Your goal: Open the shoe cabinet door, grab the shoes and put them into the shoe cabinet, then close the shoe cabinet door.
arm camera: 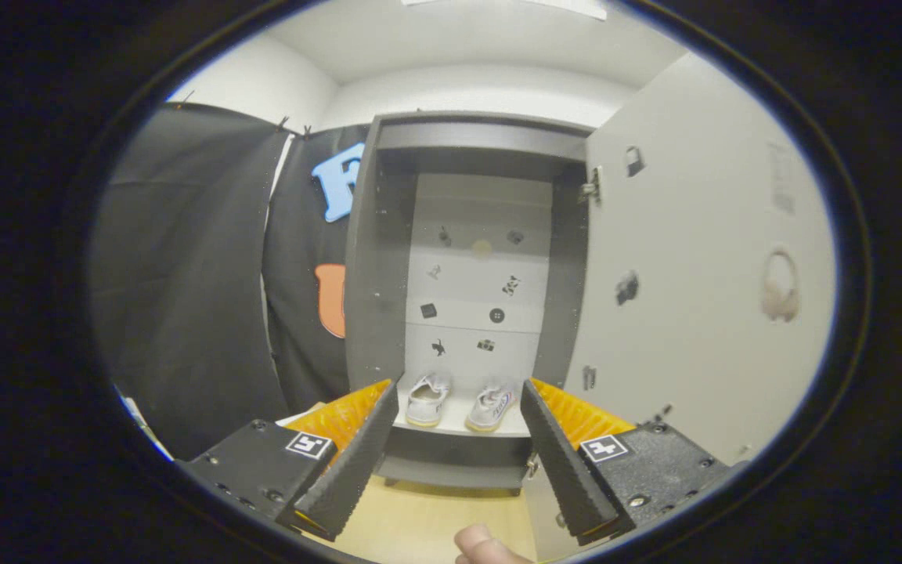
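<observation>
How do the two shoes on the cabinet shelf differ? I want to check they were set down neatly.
The left shoe sits a little further back than the right shoe. The left shoe looks plain pale, while the right shoe shows a small dark mark on its side. The left one points straight out; the right angles slightly. Both are light sneakers standing upright on the bottom shelf, beyond the open claw.

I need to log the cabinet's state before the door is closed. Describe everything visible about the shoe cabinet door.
The shoe cabinet door is a pale, flat, smooth panel, swung wide open to the right of the cabinet. It hangs on metal hinges, one near the top and one lower down. Small dark items are stuck on its inner face, and something pale and rounded sits further out on it. Nothing holds it: the gripper is open and empty, short of the cabinet, with two light shoes on the shelf beyond the fingers.
</observation>
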